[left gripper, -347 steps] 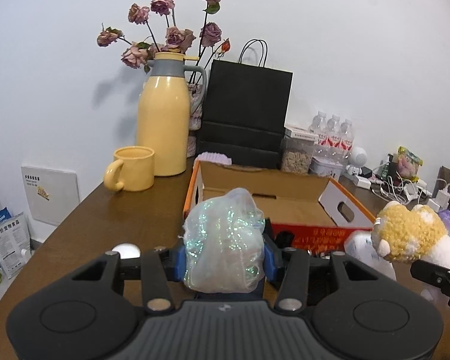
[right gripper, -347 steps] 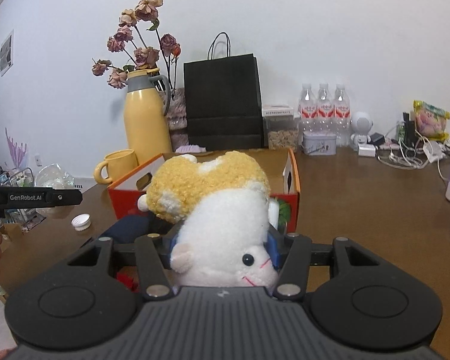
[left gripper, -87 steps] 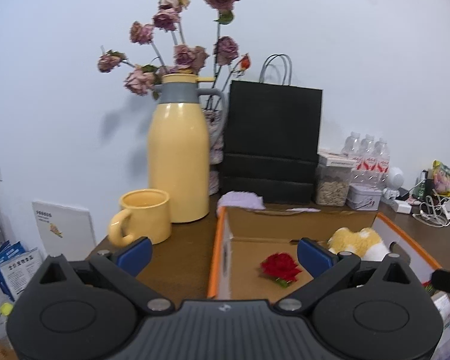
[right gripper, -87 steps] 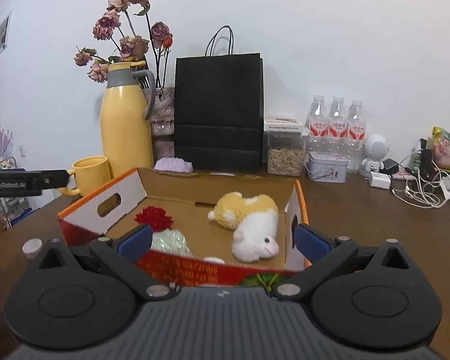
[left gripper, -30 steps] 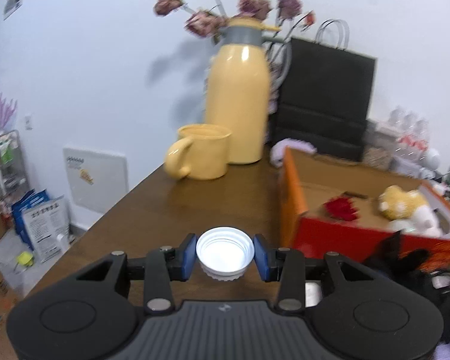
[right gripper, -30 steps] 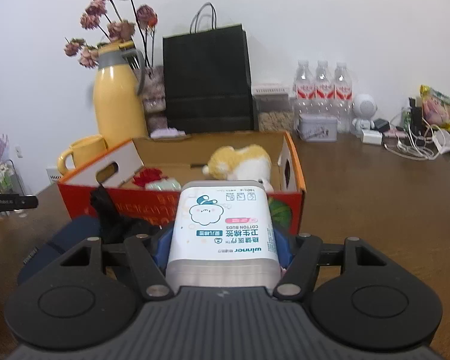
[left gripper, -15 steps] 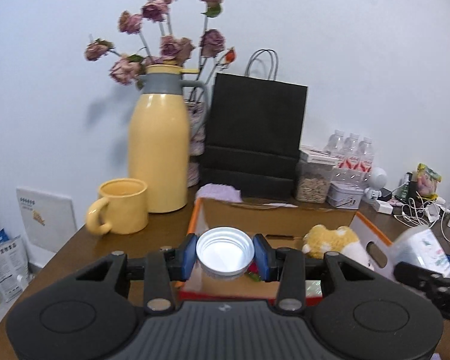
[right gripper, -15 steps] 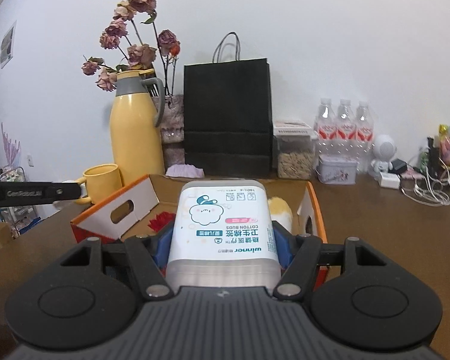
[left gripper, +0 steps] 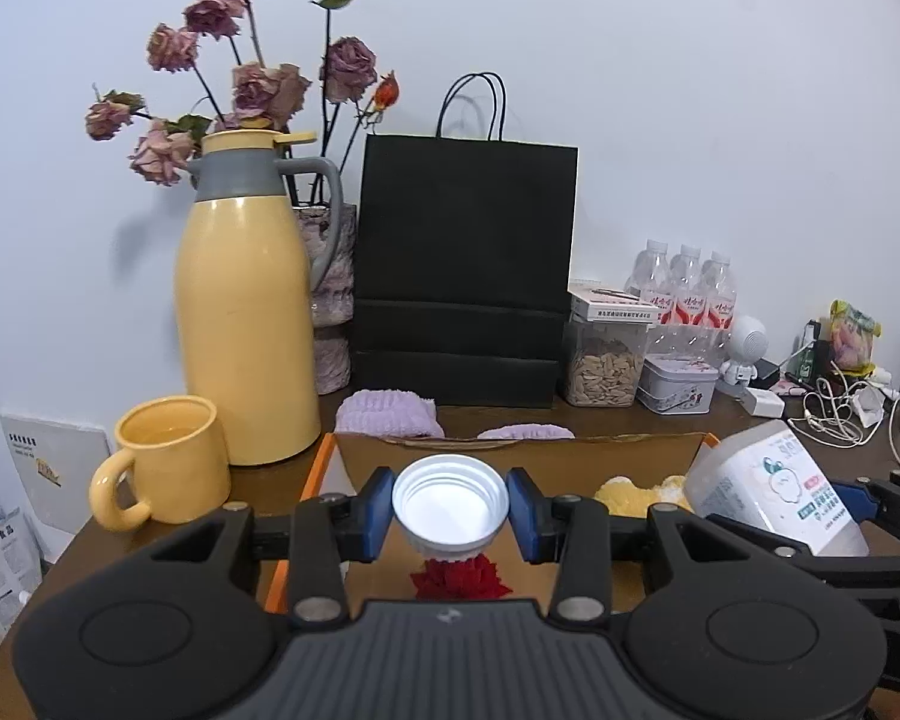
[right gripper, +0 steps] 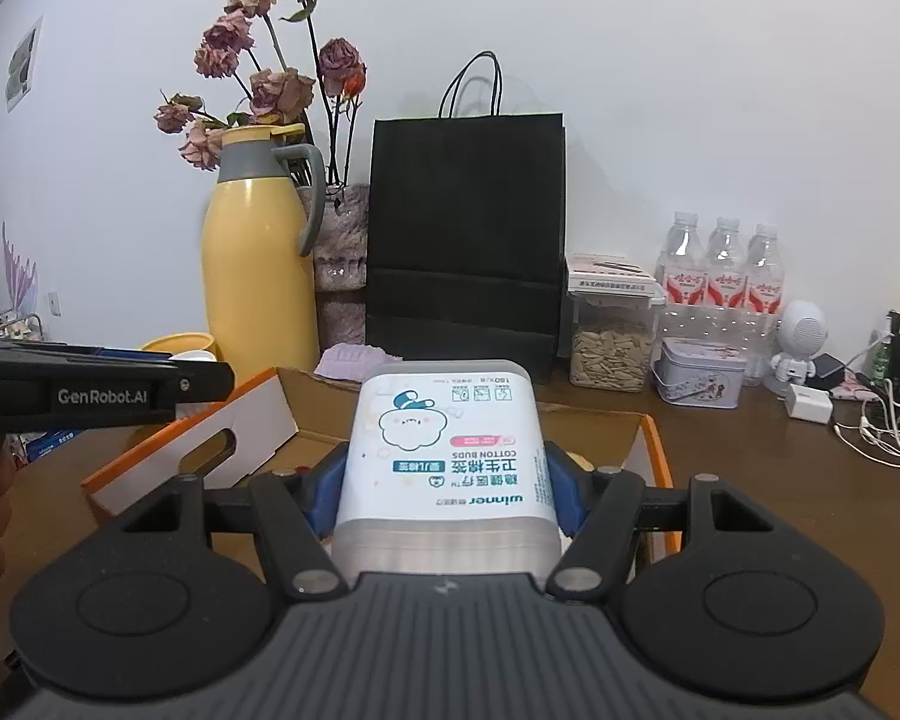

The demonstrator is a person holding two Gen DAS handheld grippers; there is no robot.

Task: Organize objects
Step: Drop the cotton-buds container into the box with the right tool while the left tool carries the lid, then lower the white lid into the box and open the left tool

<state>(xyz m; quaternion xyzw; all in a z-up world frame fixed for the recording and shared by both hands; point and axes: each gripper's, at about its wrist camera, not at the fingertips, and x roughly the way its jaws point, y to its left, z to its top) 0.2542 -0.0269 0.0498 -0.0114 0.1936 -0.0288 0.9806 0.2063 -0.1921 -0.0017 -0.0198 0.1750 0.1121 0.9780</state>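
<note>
White cap [left gripper: 450,504] in left jaws hides red flower [left gripper: 461,577]; cotton-bud box [right gripper: 447,450] in right jaws hides carton [right gripper: 654,450] interior.

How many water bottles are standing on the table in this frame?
3. The water bottles stand in a row against the wall, right of the black paper bag: left, middle, right. More could be hidden behind them.

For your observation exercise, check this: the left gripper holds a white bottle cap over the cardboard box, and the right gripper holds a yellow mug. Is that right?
Not quite. The right gripper holds a cotton buds box, not a mug, as the right wrist view shows. The left gripper does hold the white cap over the cardboard box.
</note>
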